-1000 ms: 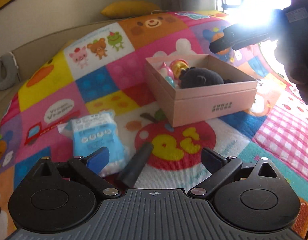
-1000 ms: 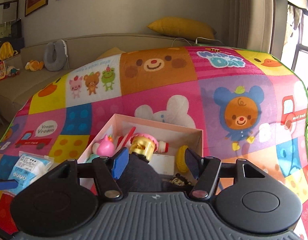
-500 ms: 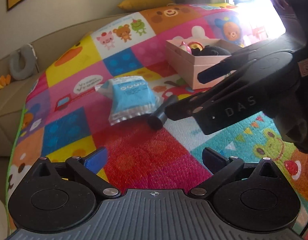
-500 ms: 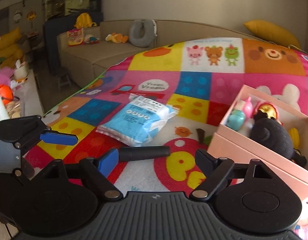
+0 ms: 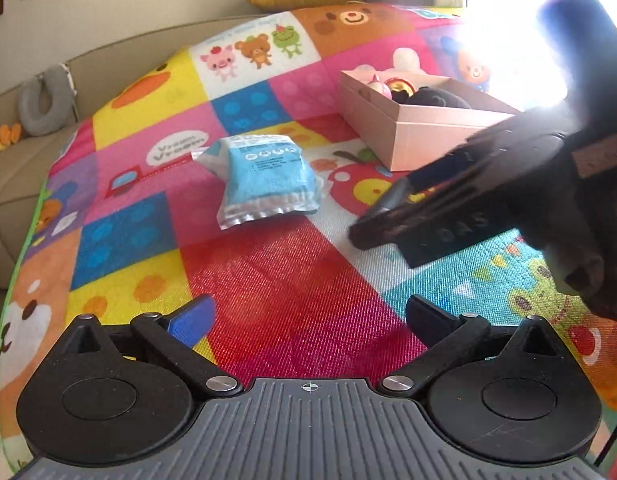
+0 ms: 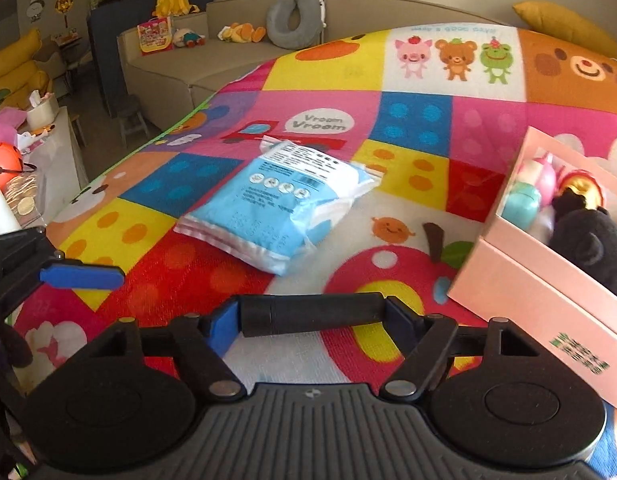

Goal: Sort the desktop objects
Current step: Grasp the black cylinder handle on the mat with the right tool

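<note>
Right gripper (image 6: pixel 312 320): fingers closed in on the two ends of a black cylinder (image 6: pixel 312 314), which lies crosswise between the pads, low over the play mat (image 6: pixel 412 120). Whether the cylinder is clear of the mat cannot be told. Seen from the left wrist camera, the same gripper (image 5: pixel 384 216) enters from the right side, blurred, with the cylinder's grey end showing at its tip.

Left gripper (image 5: pixel 308 320): jaws spread wide, nothing between them, hovering over a red patch of mat (image 5: pixel 268 292).

Blue-and-white packet (image 6: pixel 280 204): flat on the mat, ahead of the right gripper and slightly to its left, apart from the cylinder. From the left gripper it (image 5: pixel 268 178) lies straight ahead, well apart.

Pink box (image 6: pixel 548 300): open-topped, just to the right of the right gripper; holds a black plush toy (image 6: pixel 592 240) and several small pastel toys (image 6: pixel 524 200). From the left gripper the box (image 5: pixel 424 136) sits ahead and to the right, beyond the packet.
</note>
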Available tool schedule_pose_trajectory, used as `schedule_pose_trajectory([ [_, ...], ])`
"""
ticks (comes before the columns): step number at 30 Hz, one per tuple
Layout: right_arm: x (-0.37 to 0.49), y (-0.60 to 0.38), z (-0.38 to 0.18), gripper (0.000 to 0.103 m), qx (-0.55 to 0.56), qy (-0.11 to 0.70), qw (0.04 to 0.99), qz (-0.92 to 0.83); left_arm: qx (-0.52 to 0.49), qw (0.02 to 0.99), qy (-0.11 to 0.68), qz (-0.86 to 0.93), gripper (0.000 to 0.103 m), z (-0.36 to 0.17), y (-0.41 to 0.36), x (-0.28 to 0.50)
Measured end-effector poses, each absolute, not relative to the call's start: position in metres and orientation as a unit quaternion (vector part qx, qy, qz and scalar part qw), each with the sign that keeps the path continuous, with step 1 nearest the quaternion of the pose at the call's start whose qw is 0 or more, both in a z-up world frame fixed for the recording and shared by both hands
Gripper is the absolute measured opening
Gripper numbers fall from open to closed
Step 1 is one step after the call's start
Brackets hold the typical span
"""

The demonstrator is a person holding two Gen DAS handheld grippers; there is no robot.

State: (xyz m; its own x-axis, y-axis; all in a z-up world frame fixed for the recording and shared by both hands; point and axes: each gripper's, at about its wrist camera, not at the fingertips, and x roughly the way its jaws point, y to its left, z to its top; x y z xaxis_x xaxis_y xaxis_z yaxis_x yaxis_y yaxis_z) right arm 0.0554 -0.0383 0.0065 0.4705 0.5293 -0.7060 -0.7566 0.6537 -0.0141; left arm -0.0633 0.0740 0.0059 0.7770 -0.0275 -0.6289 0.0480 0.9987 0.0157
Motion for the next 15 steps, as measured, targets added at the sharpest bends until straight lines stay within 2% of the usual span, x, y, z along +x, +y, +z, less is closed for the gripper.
schedule_pose_trajectory([
  [10,0.017,-0.159,0.013,0.076,-0.135,0.345,0.904,0.215,-0.007,0.952,0.299,0.064,0.103,0.027,0.071,0.006],
  [15,0.007,-0.200,0.008,0.076,-0.076,0.355,0.920,0.146,0.013,0.944,0.306,0.118,0.103,0.019,0.072,0.045],
])
